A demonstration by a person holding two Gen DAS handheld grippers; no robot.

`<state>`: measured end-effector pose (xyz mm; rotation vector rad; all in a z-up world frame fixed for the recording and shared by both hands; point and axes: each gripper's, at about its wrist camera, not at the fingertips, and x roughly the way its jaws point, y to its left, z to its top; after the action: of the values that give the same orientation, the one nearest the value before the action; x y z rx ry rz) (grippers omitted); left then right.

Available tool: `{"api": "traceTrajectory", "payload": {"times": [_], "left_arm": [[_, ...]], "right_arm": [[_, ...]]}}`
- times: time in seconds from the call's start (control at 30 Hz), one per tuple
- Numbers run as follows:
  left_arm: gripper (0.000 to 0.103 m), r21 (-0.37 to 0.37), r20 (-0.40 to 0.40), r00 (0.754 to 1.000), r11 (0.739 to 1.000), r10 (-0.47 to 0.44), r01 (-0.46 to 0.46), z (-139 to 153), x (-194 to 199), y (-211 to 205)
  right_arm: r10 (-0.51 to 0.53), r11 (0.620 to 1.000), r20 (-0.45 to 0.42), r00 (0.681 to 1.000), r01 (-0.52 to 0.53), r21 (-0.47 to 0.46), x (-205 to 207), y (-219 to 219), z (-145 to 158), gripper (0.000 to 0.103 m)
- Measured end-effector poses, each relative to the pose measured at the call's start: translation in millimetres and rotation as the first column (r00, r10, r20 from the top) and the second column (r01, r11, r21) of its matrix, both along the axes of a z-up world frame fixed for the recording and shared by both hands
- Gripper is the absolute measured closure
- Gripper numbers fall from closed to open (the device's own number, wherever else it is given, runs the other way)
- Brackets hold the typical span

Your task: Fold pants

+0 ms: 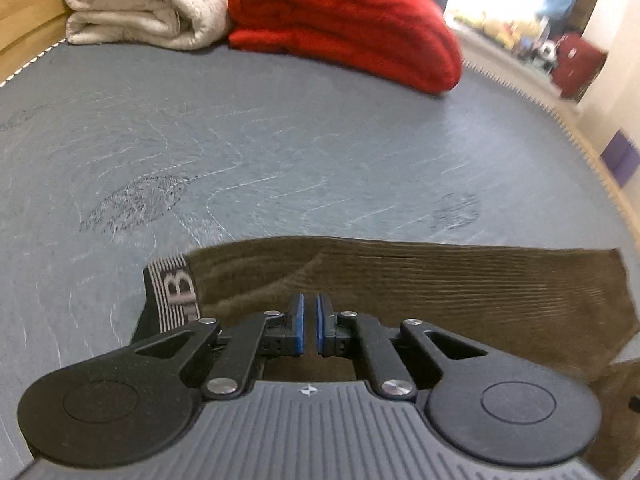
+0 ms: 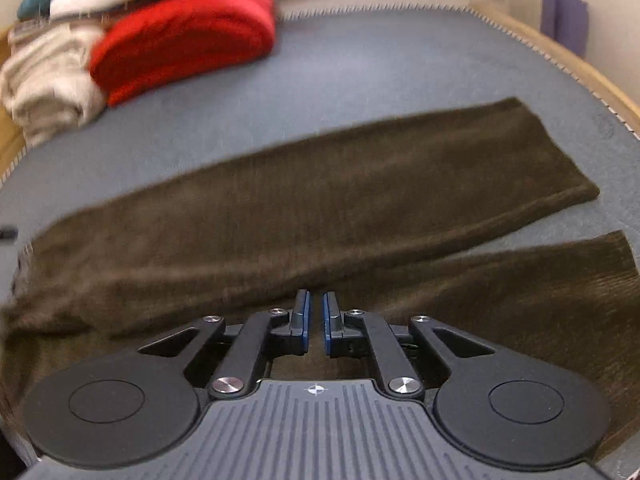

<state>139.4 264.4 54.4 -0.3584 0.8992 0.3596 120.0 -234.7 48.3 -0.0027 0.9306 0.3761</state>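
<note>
Dark brown corduroy pants [image 2: 320,208] lie flat on a blue-grey mat [image 2: 360,72], the two legs stretching right and parting toward the cuffs [image 2: 540,280]. In the left wrist view the pants [image 1: 440,288] show their striped elastic waistband [image 1: 172,292] at the left end. My left gripper [image 1: 310,300] hovers over the fabric just right of that waistband, its blue pads drawn almost together with no cloth seen pinched. My right gripper [image 2: 316,296] sits low over the near leg by the crotch, shut the same way with nothing visibly between its pads.
A folded red blanket [image 1: 340,20] and a folded cream towel [image 1: 140,4] are stacked at the far edge of the mat [image 1: 280,140]. A wooden frame [image 1: 24,20] borders the left side. A purple object [image 2: 564,20] stands by the right wall.
</note>
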Motion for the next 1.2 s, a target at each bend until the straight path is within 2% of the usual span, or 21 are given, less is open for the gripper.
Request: {"api": "traceTrajectory", "payload": {"times": [0.13,0.27,0.4,0.43,0.57,0.7,0.73,0.77,0.8,0.83,0.87,0.93,1.0,1.1,1.2], "left_arm": [[0.093,0.03,-0.053,0.999,1.0,0.006,-0.004,-18.0,31.8,21.3],[0.065,0.035,-0.102,0.995,0.999,0.004,0.0,-38.9,56.6,42.0],[0.054,0.055,-0.156,0.988,0.998,-0.018,0.027,-53.3,78.0,52.4],[0.046,0.054,-0.164,0.986,0.998,-0.034,0.043,-56.0,83.0,53.8],[0.044,0.064,-0.216,0.972,0.992,-0.091,0.107,-68.9,98.5,55.3],[0.041,0.085,-0.283,0.947,0.98,-0.151,0.181,-81.0,109.4,49.2],[0.042,0.094,-0.29,0.944,0.977,-0.158,0.192,-82.1,110.8,47.9],[0.053,0.095,-0.295,0.941,0.975,-0.164,0.2,-82.1,111.8,46.6],[0.067,0.08,-0.289,0.939,0.973,-0.185,0.216,-80.7,111.8,44.4],[0.089,0.073,-0.282,0.934,0.966,-0.219,0.248,-77.9,111.7,39.2],[0.1,0.119,-0.295,0.926,0.952,-0.236,0.281,-74.3,111.2,30.4],[0.101,0.191,-0.315,0.911,0.922,-0.266,0.336,-65.7,104.4,14.5],[0.101,0.242,-0.28,0.92,0.908,-0.273,0.343,-50.5,90.0,4.1],[0.101,0.25,-0.134,0.957,0.926,-0.258,0.284,-13.5,42.7,-7.2],[0.101,0.24,0.025,0.964,0.938,-0.264,0.25,22.6,-30.7,-32.5]], "right_arm": [[0.049,0.997,-0.067,0.997,-0.053,-0.053,2.0,7.6,-14.8,0.096],[0.059,0.996,-0.075,0.995,-0.063,-0.055,2.2,6.5,-16.5,0.096],[0.063,0.996,-0.076,0.995,-0.067,-0.055,1.7,6.0,-17.0,0.096],[0.061,0.996,-0.075,0.995,-0.065,-0.054,2.8,5.7,-16.7,0.096],[0.049,0.997,-0.076,0.996,-0.053,-0.049,6.0,2.2,-14.5,0.096],[0.038,0.998,-0.082,0.996,-0.043,-0.056,5.4,-2.5,-15.4,0.096],[0.038,0.997,-0.082,0.996,-0.043,-0.06,5.2,-3.5,-15.7,0.096],[0.035,0.997,-0.081,0.996,-0.04,-0.066,4.5,-4.7,-15.7,0.096],[0.032,0.997,-0.081,0.996,-0.037,-0.07,4.2,-6.0,-15.3,0.096],[0.028,0.997,-0.08,0.996,-0.034,-0.073,4.1,-7.0,-15.0,0.096],[0.022,0.997,-0.079,0.997,-0.028,-0.076,4.1,-8.4,-14.3,0.096],[0.008,0.997,-0.076,0.997,-0.014,-0.079,4.4,-10.3,-12.5,0.096],[-0.011,0.997,-0.075,0.997,0.005,-0.076,5.4,-12.4,-10.5,0.096],[-0.035,0.997,-0.075,0.997,0.03,-0.07,4.9,-14.3,-9.0,0.096],[-0.061,0.996,-0.078,0.995,0.056,-0.068,1.1,-15.7,-10.4,0.096]]}}
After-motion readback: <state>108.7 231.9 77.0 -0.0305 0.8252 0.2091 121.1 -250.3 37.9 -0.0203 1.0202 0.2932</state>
